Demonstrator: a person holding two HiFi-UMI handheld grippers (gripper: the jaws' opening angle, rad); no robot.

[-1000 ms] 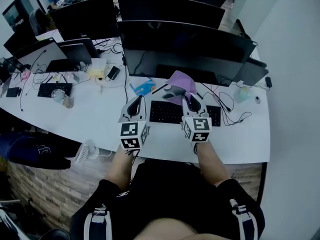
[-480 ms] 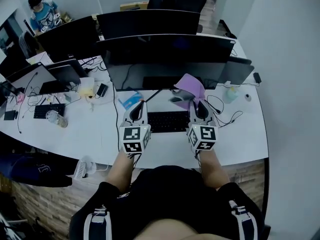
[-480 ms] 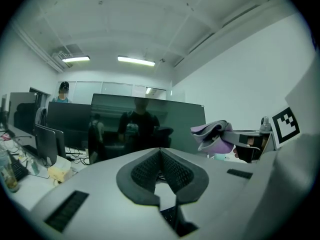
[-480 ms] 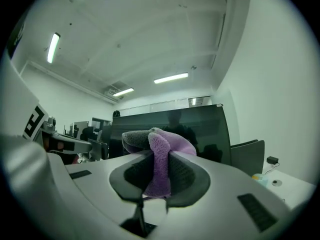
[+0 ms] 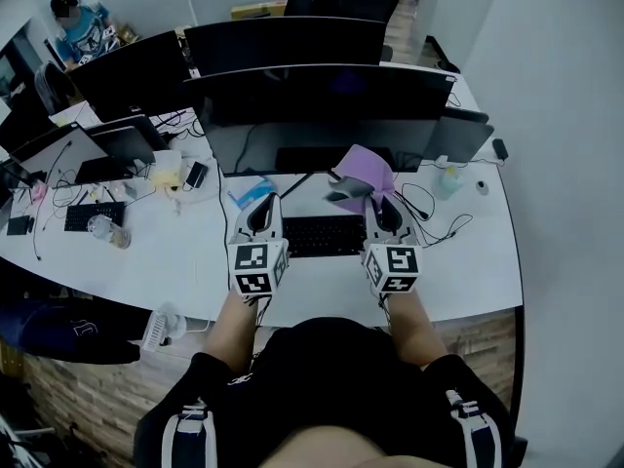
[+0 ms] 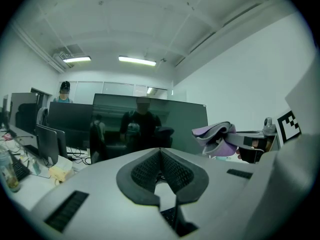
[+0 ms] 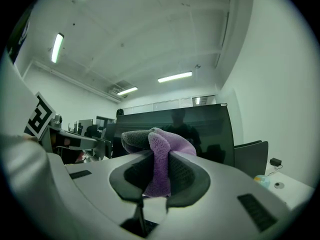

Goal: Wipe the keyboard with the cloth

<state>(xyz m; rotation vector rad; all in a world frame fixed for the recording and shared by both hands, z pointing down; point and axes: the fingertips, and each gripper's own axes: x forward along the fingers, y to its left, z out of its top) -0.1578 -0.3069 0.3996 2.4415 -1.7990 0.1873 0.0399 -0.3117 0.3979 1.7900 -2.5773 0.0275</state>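
Note:
A black keyboard [image 5: 325, 236] lies on the white desk [image 5: 458, 271] in front of the person, between the two grippers in the head view. My right gripper [image 5: 375, 203] hovers over the keyboard's right end, shut on a purple cloth [image 5: 363, 170] that bunches up above its jaws. In the right gripper view the purple cloth [image 7: 159, 159] is pinched between the pads. My left gripper [image 5: 264, 213] hovers at the keyboard's left end with its jaws closed together and nothing between them. In the left gripper view the cloth [image 6: 216, 135] shows at the right.
Dark monitors [image 5: 331, 105] stand behind the keyboard, with more screens [image 5: 132, 76] and a laptop [image 5: 58, 159] to the left. A blue item [image 5: 252, 192], cables [image 5: 429, 213], a bottle [image 5: 447, 179] and a second keyboard [image 5: 93, 215] lie on the desk. A small fan [image 5: 161, 328] hangs at the front edge.
The view has shifted, so the desk sits lower and closer in frame. Both grippers stay side by side over the keyboard, the right one still holding the cloth.

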